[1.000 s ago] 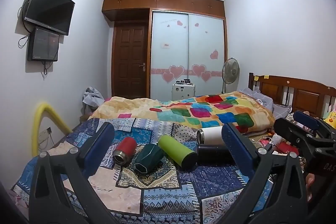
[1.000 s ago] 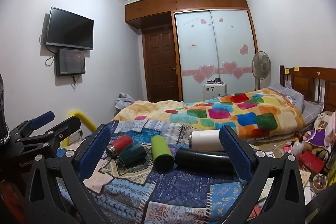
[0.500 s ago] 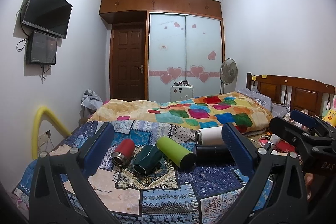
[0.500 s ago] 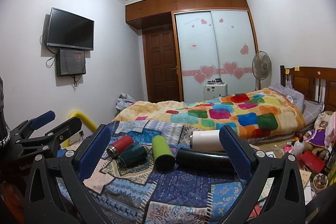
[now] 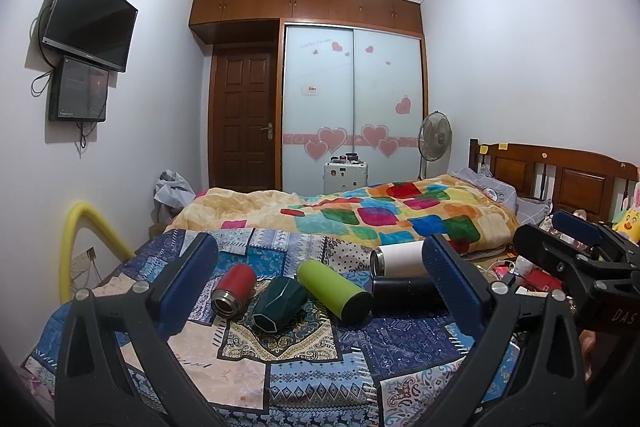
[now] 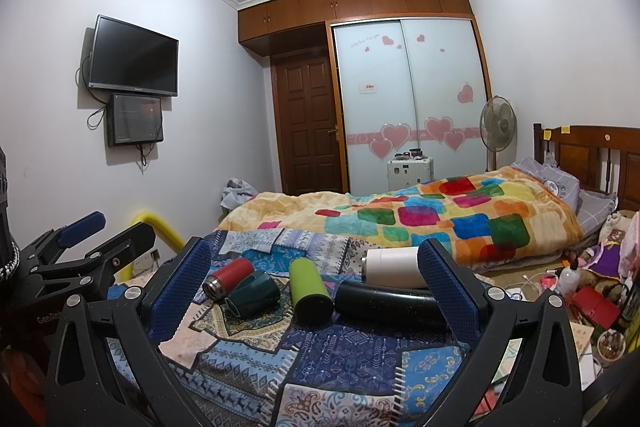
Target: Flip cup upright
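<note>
Blue-padded fingers of the left gripper stand spread wide across the lower frame, nothing between them; right gripper likewise, fingers apart and empty. Neither touches any vessel. Past the pads, on the patchwork quilt at lower centre, five vessels lie on their sides: red flask at left with its steel mouth toward the camera, dark green faceted cup just beside it and touching or nearly so, lime green bottle angled at centre, black bottle to its right, white tumbler behind the black one. From the right wrist view the same row reads left to right, green cup with its mouth turned down-left. Which one is the task's cup is a guess; the faceted green one looks likeliest. Judgement on progress: nothing done yet, as every vessel is down and none is gripped. All remains: approach, grasp, tip onto base, release. Further out, a colourful blanket on the bed at mid-right, wardrobe with heart stickers at centre back.
</note>
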